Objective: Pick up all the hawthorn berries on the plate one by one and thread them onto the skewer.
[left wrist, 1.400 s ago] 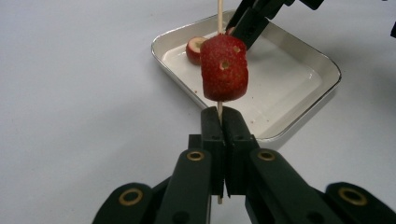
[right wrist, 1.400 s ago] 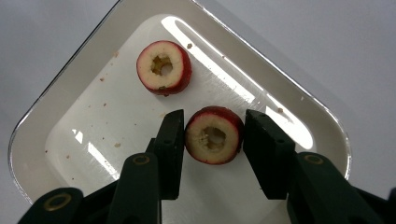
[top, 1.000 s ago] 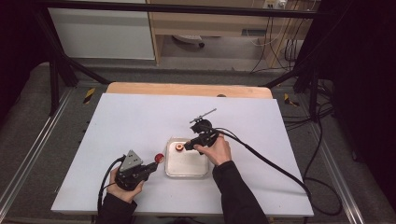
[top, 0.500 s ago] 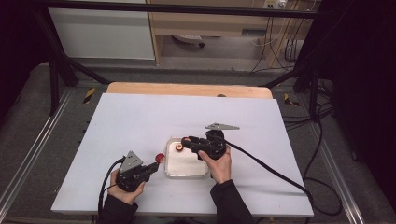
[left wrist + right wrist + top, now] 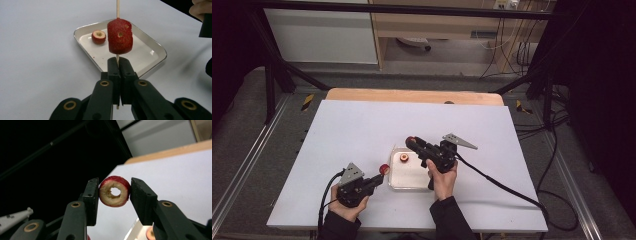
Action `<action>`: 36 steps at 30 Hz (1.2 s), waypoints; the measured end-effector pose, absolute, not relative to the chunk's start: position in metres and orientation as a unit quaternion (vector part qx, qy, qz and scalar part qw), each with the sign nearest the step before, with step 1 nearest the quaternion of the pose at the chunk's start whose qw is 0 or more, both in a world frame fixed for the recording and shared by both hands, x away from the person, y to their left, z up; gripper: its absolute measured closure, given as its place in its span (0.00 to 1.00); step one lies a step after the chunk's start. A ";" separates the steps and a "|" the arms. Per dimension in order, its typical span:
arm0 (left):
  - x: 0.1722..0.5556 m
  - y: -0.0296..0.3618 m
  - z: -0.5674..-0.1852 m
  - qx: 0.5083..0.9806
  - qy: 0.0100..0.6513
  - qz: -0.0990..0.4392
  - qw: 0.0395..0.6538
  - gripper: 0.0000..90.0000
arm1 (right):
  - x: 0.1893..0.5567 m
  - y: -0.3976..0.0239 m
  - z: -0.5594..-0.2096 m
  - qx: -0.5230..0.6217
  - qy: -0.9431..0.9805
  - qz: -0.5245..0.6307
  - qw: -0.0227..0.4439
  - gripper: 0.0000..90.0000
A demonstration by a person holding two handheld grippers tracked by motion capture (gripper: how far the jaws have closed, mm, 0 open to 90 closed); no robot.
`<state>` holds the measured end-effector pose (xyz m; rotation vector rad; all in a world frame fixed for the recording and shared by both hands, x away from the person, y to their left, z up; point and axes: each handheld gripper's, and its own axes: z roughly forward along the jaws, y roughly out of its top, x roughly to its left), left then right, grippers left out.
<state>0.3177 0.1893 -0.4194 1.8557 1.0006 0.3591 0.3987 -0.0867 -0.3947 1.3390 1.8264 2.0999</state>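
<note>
In the high view, the left gripper [image 5: 383, 170] sits just left of the white tray [image 5: 404, 181], and the right gripper [image 5: 411, 142] hovers over its far edge. The left gripper view shows jaws pressed together on a skewer [image 5: 117, 7] carrying a red fruit piece [image 5: 120, 36], with a cored fruit [image 5: 98, 36] lying in the tray's far-left corner. In the right gripper view, the jaws pinch a cored fruit ring [image 5: 114, 191] held above the table [image 5: 180, 175].

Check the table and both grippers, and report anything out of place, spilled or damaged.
Nothing stands out. The left gripper is clamped on a wooden skewer with one red fruit piece threaded on it. The right gripper pinches a cored fruit ring. Another piece lies in the white tray, with only faint specks beside it.
</note>
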 end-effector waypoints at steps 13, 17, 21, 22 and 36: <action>0.312 0.175 -0.412 0.759 0.397 0.132 0.498 0.98 | 0.392 -0.081 -0.397 0.414 0.520 0.745 0.055 0.67; 0.313 0.172 -0.411 0.758 0.397 0.123 0.504 0.98 | 0.391 -0.079 -0.399 0.405 0.509 0.757 0.057 0.67; 0.312 0.170 -0.409 0.756 0.392 0.117 0.511 0.98 | 0.390 -0.079 -0.401 0.398 0.506 0.763 0.056 0.67; 0.312 0.170 -0.409 0.756 0.391 0.115 0.512 0.98 | 0.390 -0.079 -0.401 0.396 0.506 0.764 0.055 0.67; 0.312 0.170 -0.408 0.756 0.390 0.109 0.515 0.98 | 0.389 -0.078 -0.404 0.375 0.517 0.768 0.047 0.67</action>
